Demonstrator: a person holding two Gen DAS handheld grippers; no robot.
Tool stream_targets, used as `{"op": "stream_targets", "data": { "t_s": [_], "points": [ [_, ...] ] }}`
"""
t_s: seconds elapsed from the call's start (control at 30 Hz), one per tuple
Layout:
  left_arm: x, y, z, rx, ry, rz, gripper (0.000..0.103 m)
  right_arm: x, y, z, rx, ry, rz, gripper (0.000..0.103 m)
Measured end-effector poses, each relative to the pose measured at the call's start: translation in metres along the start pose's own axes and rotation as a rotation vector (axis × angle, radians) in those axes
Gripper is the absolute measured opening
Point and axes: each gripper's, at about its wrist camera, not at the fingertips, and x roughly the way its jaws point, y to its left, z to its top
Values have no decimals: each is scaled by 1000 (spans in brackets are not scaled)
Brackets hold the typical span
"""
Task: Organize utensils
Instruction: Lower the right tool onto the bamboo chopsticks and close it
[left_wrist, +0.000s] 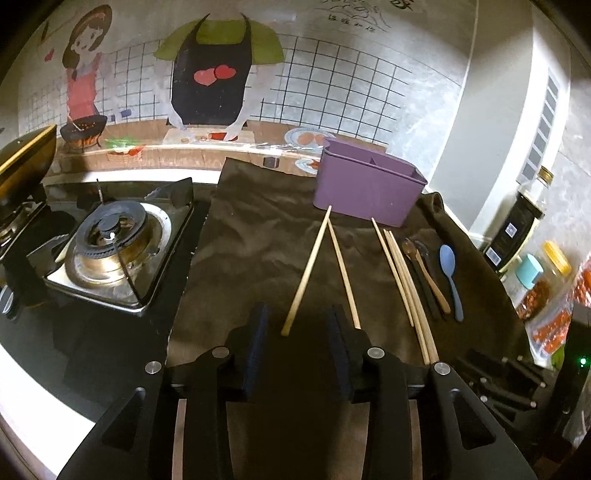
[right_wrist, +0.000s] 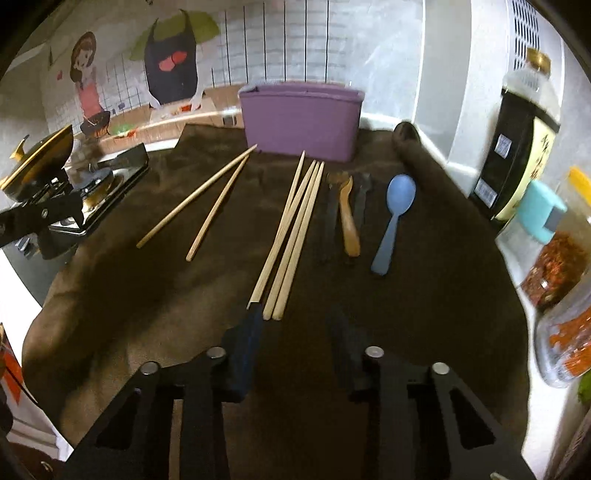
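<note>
Left gripper (left_wrist: 297, 325), jaws apart and empty, with two loose chopsticks (left_wrist: 310, 266) just ahead. Right gripper (right_wrist: 295, 321), jaws apart, its left finger at three bundled chopsticks (right_wrist: 291, 236). Purple holder (right_wrist: 301, 120) stands beyond; spoons (right_wrist: 393, 221) lie ahead-right.

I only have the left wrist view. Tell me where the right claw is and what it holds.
Observer: The right claw sits low at the near ends of the three bundled chopsticks. Its jaws are open and its pads press on nothing.
Operator: Name the chopstick closest to it.
Observer: The leftmost of the three. Its near end meets the tip of the claw's left finger, and the other two ends lie just to the right of that tip.
</note>
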Motion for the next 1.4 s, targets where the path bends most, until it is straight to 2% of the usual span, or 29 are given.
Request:
{"op": "stream_targets", "data": {
  "t_s": [0.03,0.1,0.23,0.33,0.53,0.63,0.73,0.77,0.8,0.93,1.1,1.17,1.23,1.33,1.37,1.4],
  "points": [
    [3,3,2,-1,-2,-4,40,1,1,2,14,1,30,25],
    [11,7,5,3,8,-6,46,0,6,7,17,-12,35,25],
    [28,8,10,70,47,-44,47,7,22,14,-7,-5,17,26],
    [35,18,16,54,64,-66,47,19,25,15,16,27,15,26],
    [45,45,20,-16,54,-21,46,24,24,11,73,27,-11,26],
    [47,44,18,-19,77,-24,46,32,25,11,67,43,-39,25],
    [43,35,15,2,64,-12,46,38,24,15,38,53,-60,24],
    [41,32,14,0,66,-4,46,39,25,17,18,57,-69,19],
    [39,29,12,-5,72,-6,46,39,24,18,6,62,-71,10],
    [32,20,8,13,68,2,46,19,17,26,-20,27,-29,5],
    [30,20,4,-32,64,-6,46,-9,3,42,-39,-37,13,5],
    [31,22,0,-58,75,-15,46,-10,-5,43,-32,-26,43,5],
    [33,25,-4,-83,92,-2,46,-7,-12,39,-15,-12,62,6],
    [34,29,-7,-109,115,11,46,-5,-12,26,-43,1,37,13],
    [35,29,-7,-111,120,21,46,-5,-7,21,-71,-5,17,20],
    [36,28,-8,-113,123,25,46,-6,-4,17,-84,-11,10,32]
  ]
}}
